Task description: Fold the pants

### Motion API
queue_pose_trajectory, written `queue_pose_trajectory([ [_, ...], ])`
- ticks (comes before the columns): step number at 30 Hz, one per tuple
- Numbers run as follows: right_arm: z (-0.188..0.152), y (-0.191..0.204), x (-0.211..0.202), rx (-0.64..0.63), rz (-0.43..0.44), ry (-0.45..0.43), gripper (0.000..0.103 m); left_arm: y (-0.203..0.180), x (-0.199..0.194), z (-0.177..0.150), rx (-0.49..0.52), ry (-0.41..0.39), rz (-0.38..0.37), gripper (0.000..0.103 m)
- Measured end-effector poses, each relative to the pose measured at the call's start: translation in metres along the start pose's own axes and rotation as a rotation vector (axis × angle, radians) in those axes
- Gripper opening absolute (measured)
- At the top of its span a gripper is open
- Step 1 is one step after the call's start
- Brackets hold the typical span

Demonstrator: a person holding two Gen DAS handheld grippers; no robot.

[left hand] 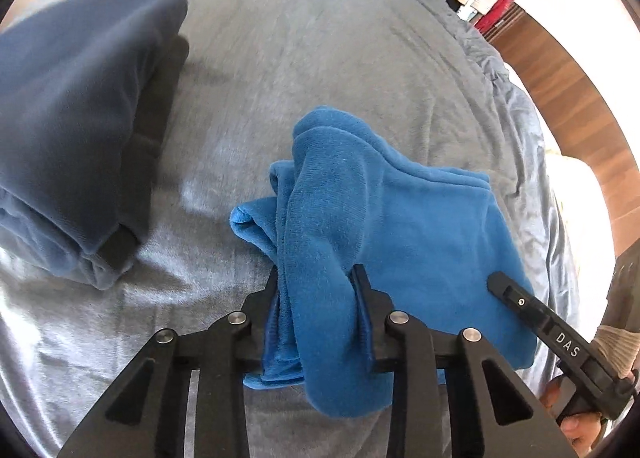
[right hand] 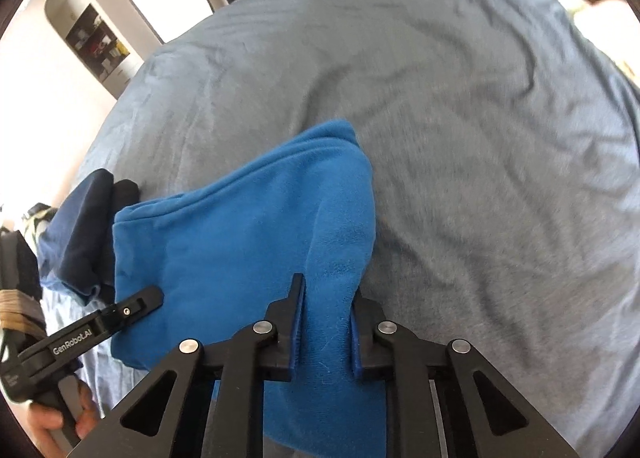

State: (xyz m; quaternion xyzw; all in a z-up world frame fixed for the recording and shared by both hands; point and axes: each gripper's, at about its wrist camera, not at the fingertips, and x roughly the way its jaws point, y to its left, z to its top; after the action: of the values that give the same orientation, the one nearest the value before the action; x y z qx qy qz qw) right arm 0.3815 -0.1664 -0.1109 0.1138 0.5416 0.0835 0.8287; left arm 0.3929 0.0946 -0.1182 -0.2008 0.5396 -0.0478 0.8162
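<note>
Bright blue fleece pants [left hand: 400,225] lie bunched and partly folded on a grey bed cover [left hand: 304,37]. My left gripper [left hand: 316,278] is shut on a thick fold of the pants at their left end. My right gripper [right hand: 328,290] is shut on another fold of the same pants [right hand: 240,238] at their right end. The right gripper also shows in the left wrist view [left hand: 496,280], resting on the pants. The left gripper shows in the right wrist view [right hand: 154,294], at the pants' left edge. The fabric between the jaws hides the fingertips' inner faces.
A folded dark blue garment [left hand: 76,117] lies on the bed to the left; it also shows in the right wrist view [right hand: 80,234]. A wooden floor [left hand: 568,97] lies beyond the bed's right edge. Shelves [right hand: 96,45] and hanging clothes stand beyond the bed.
</note>
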Motion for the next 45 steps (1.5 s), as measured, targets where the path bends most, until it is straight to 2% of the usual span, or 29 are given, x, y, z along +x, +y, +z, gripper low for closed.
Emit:
queue_pose_trajectory([
  [6, 0.005, 0.01, -0.024, -0.012, -0.007, -0.043, 0.018, 0.0, -0.03, -0.002, 0.021, -0.046, -0.018, 0.03],
  [14, 0.001, 0.043, -0.067, -0.059, 0.002, -0.118, 0.018, 0.01, -0.086, 0.004, 0.042, -0.115, -0.034, 0.03],
  [20, 0.007, 0.083, -0.095, -0.091, 0.03, -0.19, 0.018, 0.026, -0.143, 0.016, 0.079, -0.206, -0.033, 0.03],
  [27, 0.015, 0.145, -0.113, -0.142, 0.109, -0.269, 0.018, 0.066, -0.207, 0.032, 0.101, -0.314, 0.008, 0.03],
  [33, 0.02, 0.196, -0.101, -0.181, 0.186, -0.289, 0.018, 0.113, -0.234, 0.051, 0.083, -0.349, 0.049, 0.03],
  [36, 0.021, 0.223, -0.085, -0.203, 0.227, -0.287, 0.018, 0.136, -0.241, 0.058, 0.109, -0.373, 0.107, 0.03],
  [40, 0.023, 0.247, -0.061, -0.222, 0.268, -0.275, 0.018, 0.162, -0.24, 0.065, 0.13, -0.399, 0.163, 0.03],
  [45, 0.024, 0.262, -0.031, -0.215, 0.301, -0.269, 0.018, 0.193, -0.225, 0.076, 0.098, -0.405, 0.163, 0.03],
])
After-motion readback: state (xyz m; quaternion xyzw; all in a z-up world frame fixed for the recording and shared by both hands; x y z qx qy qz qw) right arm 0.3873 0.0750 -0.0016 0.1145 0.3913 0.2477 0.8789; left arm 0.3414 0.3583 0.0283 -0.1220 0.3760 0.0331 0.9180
